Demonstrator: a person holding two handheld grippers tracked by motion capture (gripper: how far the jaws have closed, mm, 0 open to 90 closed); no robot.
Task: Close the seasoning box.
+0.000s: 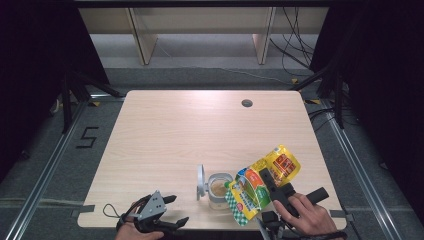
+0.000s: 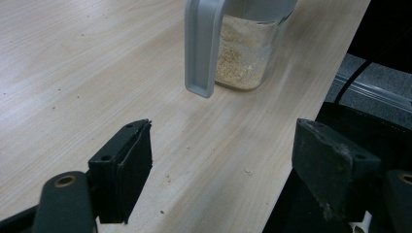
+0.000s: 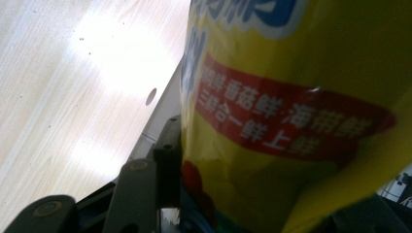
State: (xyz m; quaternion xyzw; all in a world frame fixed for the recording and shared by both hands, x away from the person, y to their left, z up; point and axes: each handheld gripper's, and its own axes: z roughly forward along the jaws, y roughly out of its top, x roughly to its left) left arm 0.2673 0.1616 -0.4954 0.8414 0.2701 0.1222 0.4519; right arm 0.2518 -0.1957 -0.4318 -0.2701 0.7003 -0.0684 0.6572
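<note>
yellow-green-red pouch (image 1: 262,182), clear grey-lidded jar (image 1: 218,190), pale wood table (image 1: 190,130)

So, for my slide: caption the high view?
Right gripper tips a yellow seasoning pouch over an open jar.

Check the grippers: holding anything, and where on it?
Right gripper is shut on the yellow pouch, clamped about midway along it, mouth tilted over the jar. Left gripper is open and holds nothing.

one jar (image 1: 219,190), one lid (image 1: 200,181), one pouch (image 1: 260,187), one table (image 1: 190,130).
</note>
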